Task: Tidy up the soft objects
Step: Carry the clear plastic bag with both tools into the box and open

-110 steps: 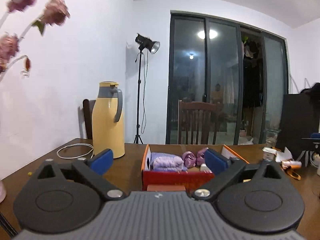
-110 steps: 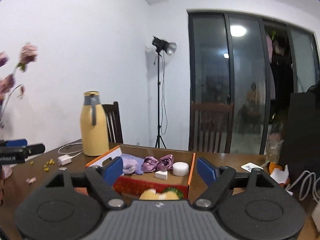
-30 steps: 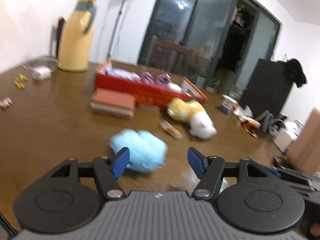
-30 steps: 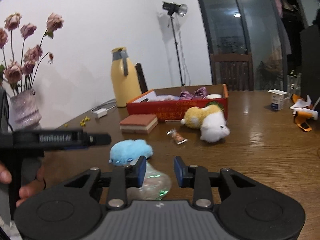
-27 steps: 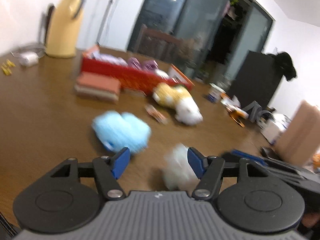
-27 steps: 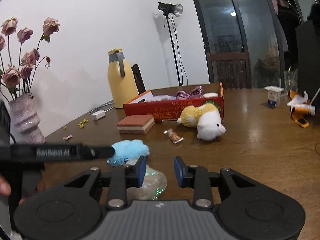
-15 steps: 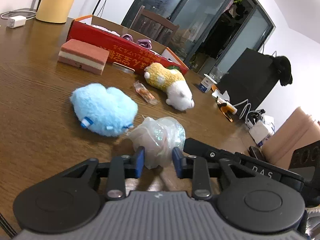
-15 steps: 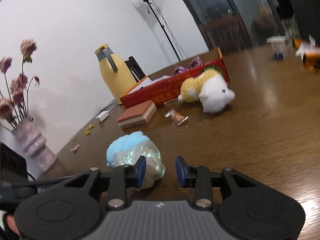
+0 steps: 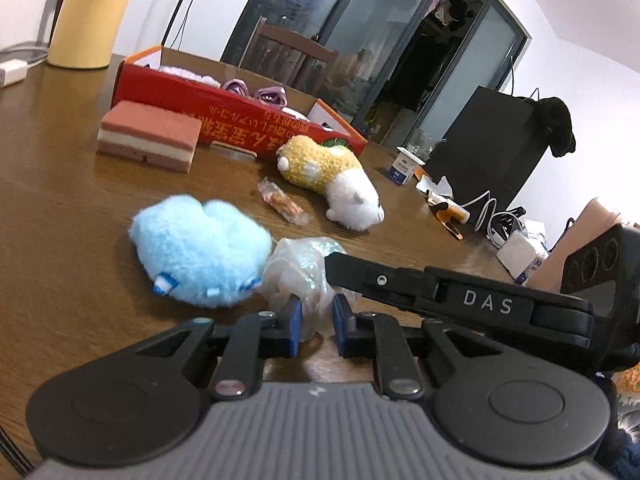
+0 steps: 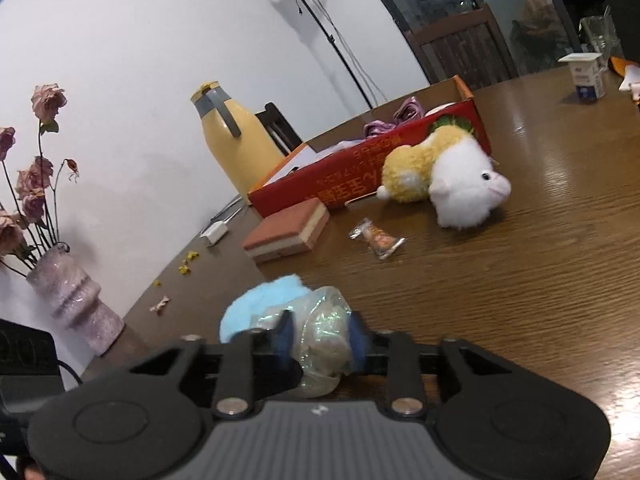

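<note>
Near the front edge of the brown wooden surface [image 9: 60,208], a crinkled clear plastic bag [image 9: 304,268] with something pale inside sits pinched from two sides. The left gripper [image 9: 314,322] has its blue fingers [image 9: 291,322] closed on the bag's near end, and the right gripper [image 10: 320,340] has its fingers [image 10: 285,338] pressed against the bag's flanks, so both are gripping the same bundle. In the left wrist view the right gripper's black body [image 9: 460,300] reaches in from the right and meets the bag. Touching the bag on its left is a fluffy light-blue plush [image 9: 200,250] lying on the surface. Farther back a small wrapped snack [image 9: 282,202] lies alone, and beyond it a yellow-and-white plush animal [image 9: 332,178] rests on its side, its yellow end just beside a red cardboard box [image 9: 224,114]. The box holds purple and lilac soft items [image 9: 256,90]. In front of the box's left part lies a pink-and-cream layered sponge block [image 9: 150,134]. A yellow thermos jug [image 10: 236,148] stands behind the box near the white wall, with a white charger [image 10: 214,234] beside it. A vase of dried pink roses [image 10: 52,264] stands at the surface's left edge in the right wrist view. A small white carton [image 10: 586,76] stands well apart at the far right
</note>
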Tool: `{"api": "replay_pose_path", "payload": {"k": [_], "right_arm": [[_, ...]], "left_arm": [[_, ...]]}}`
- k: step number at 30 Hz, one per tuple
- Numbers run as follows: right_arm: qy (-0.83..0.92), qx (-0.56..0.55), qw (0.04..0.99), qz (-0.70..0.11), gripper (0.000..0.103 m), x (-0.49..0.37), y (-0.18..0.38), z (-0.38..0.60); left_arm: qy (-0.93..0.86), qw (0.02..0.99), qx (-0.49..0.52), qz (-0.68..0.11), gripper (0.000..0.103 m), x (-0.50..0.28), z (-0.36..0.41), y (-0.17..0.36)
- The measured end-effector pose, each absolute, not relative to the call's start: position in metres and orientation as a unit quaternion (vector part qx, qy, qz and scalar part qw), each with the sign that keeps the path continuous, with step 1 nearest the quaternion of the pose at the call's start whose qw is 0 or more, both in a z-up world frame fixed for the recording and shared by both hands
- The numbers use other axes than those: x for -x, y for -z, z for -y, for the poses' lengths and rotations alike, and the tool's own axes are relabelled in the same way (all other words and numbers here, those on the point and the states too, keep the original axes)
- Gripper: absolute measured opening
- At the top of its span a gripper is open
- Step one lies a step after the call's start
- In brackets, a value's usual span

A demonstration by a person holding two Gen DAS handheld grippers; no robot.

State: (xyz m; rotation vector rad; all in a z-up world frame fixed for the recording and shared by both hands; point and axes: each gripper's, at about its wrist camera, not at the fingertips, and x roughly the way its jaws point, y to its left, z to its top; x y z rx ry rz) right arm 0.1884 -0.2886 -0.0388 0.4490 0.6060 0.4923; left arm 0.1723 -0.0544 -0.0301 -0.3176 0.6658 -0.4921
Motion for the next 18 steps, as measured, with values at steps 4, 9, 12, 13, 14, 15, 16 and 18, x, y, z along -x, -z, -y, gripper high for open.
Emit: {"api": "replay_pose_path", "payload": {"k": [4, 9, 12, 13, 14, 15, 16, 18], "right_arm": [[-0.243, -0.21, 0.908, -0.269, 0.017, -0.186, 0.02, 0.293], [-0.239, -0.196, 0.93, -0.199, 0.017, -0.212, -0.036, 0.308], [-0.224, -0.168, 0.946, -0.167, 0.017, -0.253, -0.064, 0.313], [-0.216, -0.162, 0.949, -0.163, 0.017, -0.274, -0.071, 0.316], [-0.207, -0.161, 0.951, -0.163, 0.017, -0.294, -0.075, 0.319], [-0.192, -0.162, 0.953, -0.17, 0.017, -0.32, -0.077, 0.323], [-0.181, -0.161, 0.953, -0.182, 0.017, -0.344, -0.077, 0.326], [-0.16, -0.172, 0.949, -0.208, 0.016, -0.39, -0.071, 0.334]], "left_arm": [[0.257, 0.902, 0.161, -0.306, 0.017, -0.177, 0.056, 0.01], [0.305, 0.91, 0.128, -0.251, 0.017, -0.223, 0.067, -0.045], [0.325, 0.907, 0.117, -0.24, 0.017, -0.281, 0.078, -0.07], [0.328, 0.906, 0.118, -0.242, 0.017, -0.307, 0.084, -0.075], [0.333, 0.901, 0.12, -0.25, 0.016, -0.331, 0.089, -0.076], [0.336, 0.896, 0.12, -0.262, 0.017, -0.361, 0.097, -0.074], [0.326, 0.894, 0.131, -0.277, 0.016, -0.388, 0.103, -0.07], [0.318, 0.883, 0.157, -0.309, 0.016, -0.437, 0.112, -0.06]]}}
